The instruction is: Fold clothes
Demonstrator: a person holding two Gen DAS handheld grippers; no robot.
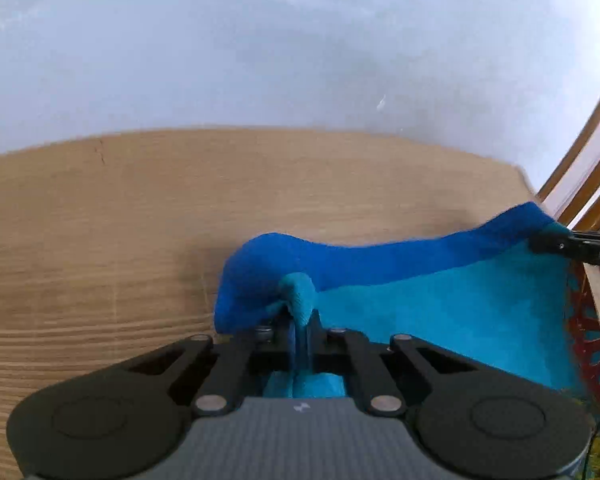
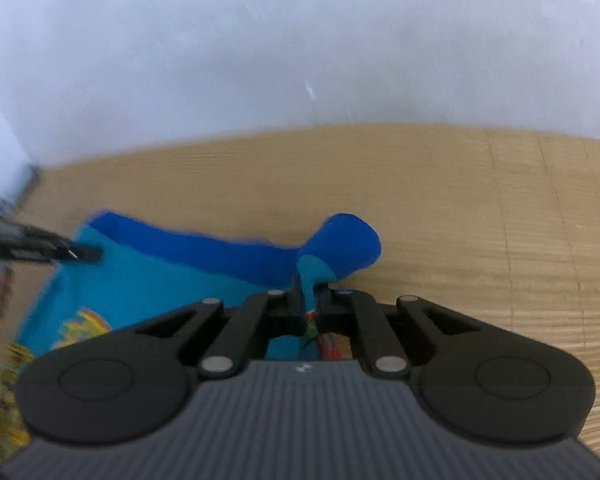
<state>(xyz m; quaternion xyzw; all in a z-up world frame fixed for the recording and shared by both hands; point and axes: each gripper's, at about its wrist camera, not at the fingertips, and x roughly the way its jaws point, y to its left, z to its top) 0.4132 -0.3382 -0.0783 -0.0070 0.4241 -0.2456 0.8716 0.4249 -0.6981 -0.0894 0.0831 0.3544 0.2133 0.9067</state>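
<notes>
Evidently, a fold was in progress but not complete. The turquoise garment (image 1: 440,312), with a dark blue band (image 1: 380,260) along its far edge and a coloured print (image 2: 84,324) lower down, was held raised above the wooden table (image 1: 100,240), its top edge stretched between the two tools. The left gripper (image 1: 300,320) was clenched on one corner of the cloth, which bunched up between its closed fingers. The right gripper (image 2: 310,300) was likewise clamped on the opposite corner. Each tool was also glimpsed at the margin of the other's view. No finished crease could be seen; whether earlier folds existed could not be told. By judgement, the carried edge was yet to be laid down and flattened.
</notes>
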